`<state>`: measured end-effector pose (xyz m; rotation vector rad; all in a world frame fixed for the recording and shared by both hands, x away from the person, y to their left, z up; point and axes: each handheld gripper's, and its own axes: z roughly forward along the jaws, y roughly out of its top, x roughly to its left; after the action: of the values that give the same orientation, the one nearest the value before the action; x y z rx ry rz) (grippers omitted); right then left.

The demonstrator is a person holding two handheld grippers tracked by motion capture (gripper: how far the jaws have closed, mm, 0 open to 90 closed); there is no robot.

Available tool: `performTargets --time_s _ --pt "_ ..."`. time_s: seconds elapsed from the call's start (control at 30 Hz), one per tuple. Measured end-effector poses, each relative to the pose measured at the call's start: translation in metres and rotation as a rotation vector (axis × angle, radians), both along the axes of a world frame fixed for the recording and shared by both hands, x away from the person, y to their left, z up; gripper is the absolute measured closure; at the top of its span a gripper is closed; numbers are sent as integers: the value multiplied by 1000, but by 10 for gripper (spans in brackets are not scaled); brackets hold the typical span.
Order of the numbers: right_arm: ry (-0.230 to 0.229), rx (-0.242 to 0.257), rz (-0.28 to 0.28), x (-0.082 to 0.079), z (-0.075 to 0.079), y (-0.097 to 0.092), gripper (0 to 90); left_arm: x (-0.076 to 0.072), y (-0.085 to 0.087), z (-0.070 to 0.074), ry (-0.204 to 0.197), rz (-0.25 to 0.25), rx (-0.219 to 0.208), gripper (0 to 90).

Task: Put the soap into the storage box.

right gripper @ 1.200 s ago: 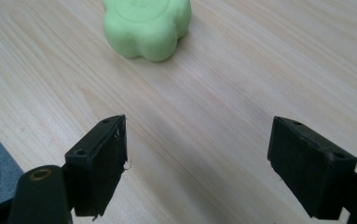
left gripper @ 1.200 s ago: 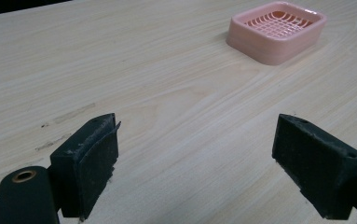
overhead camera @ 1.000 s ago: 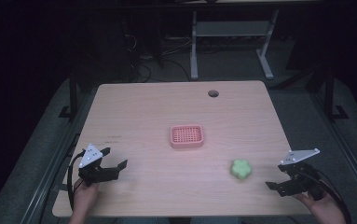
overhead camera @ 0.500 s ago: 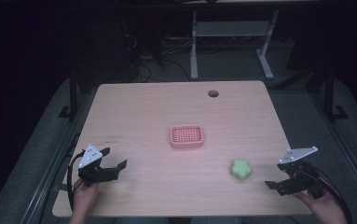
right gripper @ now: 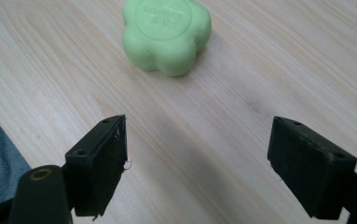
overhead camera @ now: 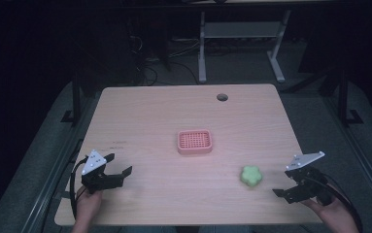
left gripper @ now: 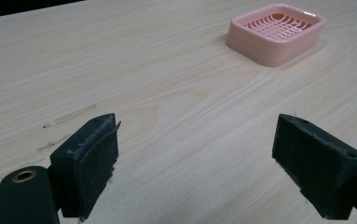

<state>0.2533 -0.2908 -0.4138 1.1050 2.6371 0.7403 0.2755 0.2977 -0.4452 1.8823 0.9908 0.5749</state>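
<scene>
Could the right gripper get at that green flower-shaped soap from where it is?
Probably yes: the right gripper is open, the green soap lies just ahead, with bare table between.

Dim surroundings (tabletop lit), sharp close-ups

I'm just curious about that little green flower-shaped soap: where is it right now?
In the high view the soap lies on the table's near right part, between the pink dish and the right gripper, touching neither.

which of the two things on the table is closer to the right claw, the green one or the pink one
The green flower-shaped soap, lying just ahead of the open right claw. The pink slotted dish sits farther off, at the table's middle.
</scene>
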Motion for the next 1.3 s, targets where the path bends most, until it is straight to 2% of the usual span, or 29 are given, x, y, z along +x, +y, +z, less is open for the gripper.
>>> performTargets --time_s 0.6,0.8,1.3 --pt "26 -39 65 15 3 27 195 0 1 1 -6 0 -3 140" --pt "19 -46 82 16 7 36 196 0 1 1 -7 2 -7 140" --pt "55 -63 119 28 6 60 197 0 2 2 -9 1 -8 141"
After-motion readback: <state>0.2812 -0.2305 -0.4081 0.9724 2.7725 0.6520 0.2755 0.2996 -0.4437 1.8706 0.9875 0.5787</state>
